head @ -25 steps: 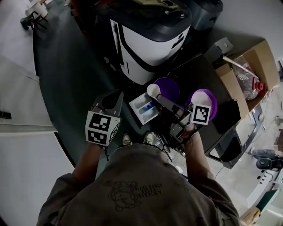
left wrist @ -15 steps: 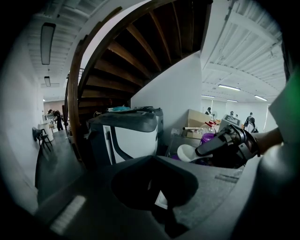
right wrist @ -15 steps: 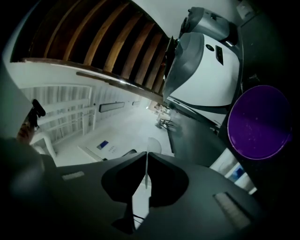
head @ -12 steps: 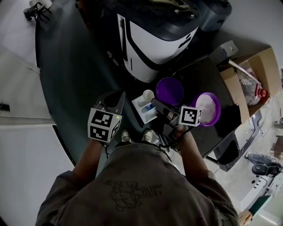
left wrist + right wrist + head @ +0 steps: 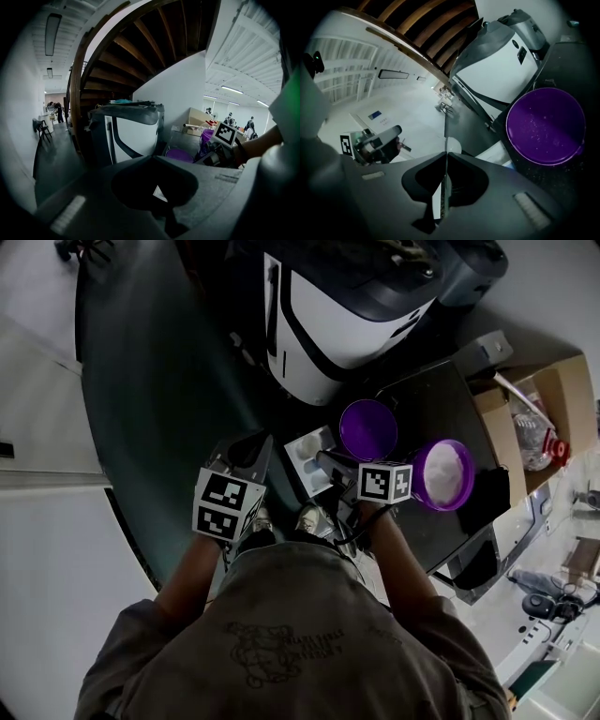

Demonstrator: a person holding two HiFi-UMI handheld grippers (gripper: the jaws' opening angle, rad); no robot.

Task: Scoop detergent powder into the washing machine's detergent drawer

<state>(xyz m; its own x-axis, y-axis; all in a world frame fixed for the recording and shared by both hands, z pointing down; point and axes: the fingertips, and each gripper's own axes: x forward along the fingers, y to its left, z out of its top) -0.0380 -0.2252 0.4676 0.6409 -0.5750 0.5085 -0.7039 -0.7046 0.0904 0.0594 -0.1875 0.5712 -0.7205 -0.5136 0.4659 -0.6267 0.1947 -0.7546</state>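
Observation:
The washing machine stands at the top of the head view, with its white detergent drawer pulled out toward me. My right gripper is shut on the thin handle of a white scoop and reaches left, so the scoop sits over the drawer. The scoop's contents are hidden. A purple tub of white powder sits on the dark table to the right. Its purple lid lies beside the drawer. My left gripper hangs shut and empty left of the drawer.
An open cardboard box with bottles stands at the right, past the dark table. The dark floor spreads left of the machine. In the left gripper view, several people stand far off and a dark curved staircase arches overhead.
My right gripper carried the scoop left, from above the purple lid to over the drawer. The scoop's round white bowl no longer shows from above. The left gripper barely moved.

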